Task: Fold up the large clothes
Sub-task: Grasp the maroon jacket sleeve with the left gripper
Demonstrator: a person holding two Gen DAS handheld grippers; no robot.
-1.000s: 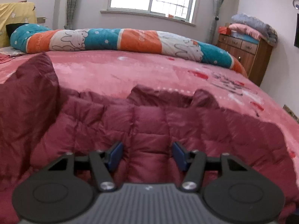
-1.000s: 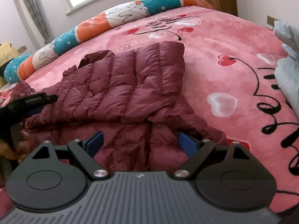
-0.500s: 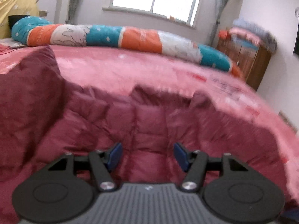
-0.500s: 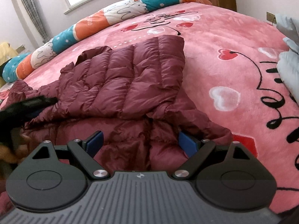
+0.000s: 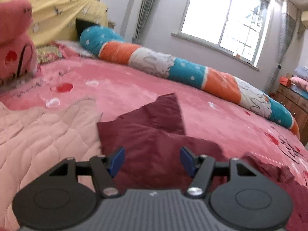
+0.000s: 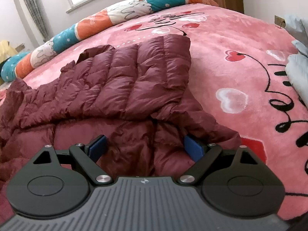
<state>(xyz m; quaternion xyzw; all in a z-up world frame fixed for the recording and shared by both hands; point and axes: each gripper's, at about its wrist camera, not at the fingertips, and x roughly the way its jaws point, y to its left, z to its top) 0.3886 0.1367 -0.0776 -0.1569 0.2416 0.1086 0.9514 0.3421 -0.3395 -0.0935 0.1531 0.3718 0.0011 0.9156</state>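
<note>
The left gripper point(image 5: 152, 160) has swung away from the quilted middle of the jacket point(image 6: 123, 88) within the last second; its camera now faces the left side of the bed point(image 5: 221, 115), where a smooth, flat part of the jacket lies beside a pale pink quilted cover point(image 5: 42, 130). Its jaws stand wide apart, holding nothing, with jacket fabric below and between the fingers. Judgement: the left gripper is being repositioned toward an outlying part of the jacket, probably a sleeve or hem, for the next fold.

The right gripper point(image 6: 146, 148) has barely shifted. Its jaws are wide and empty, poised over the near edge of the jacket. The jacket lies spread across the middle of the bed, with one quilted panel already turned over the body.

Limits of view:
- The left view is blurred; which part of the jacket it shows cannot be determined.
- Contact between either gripper's fingers and the fabric cannot be confirmed.
- The near hem is hidden behind both gripper bodies.
- The left edge of the jacket is cut off in the right view.
- A pale garment point(image 6: 296, 71) at the right edge of the bed is only partly visible.
</note>
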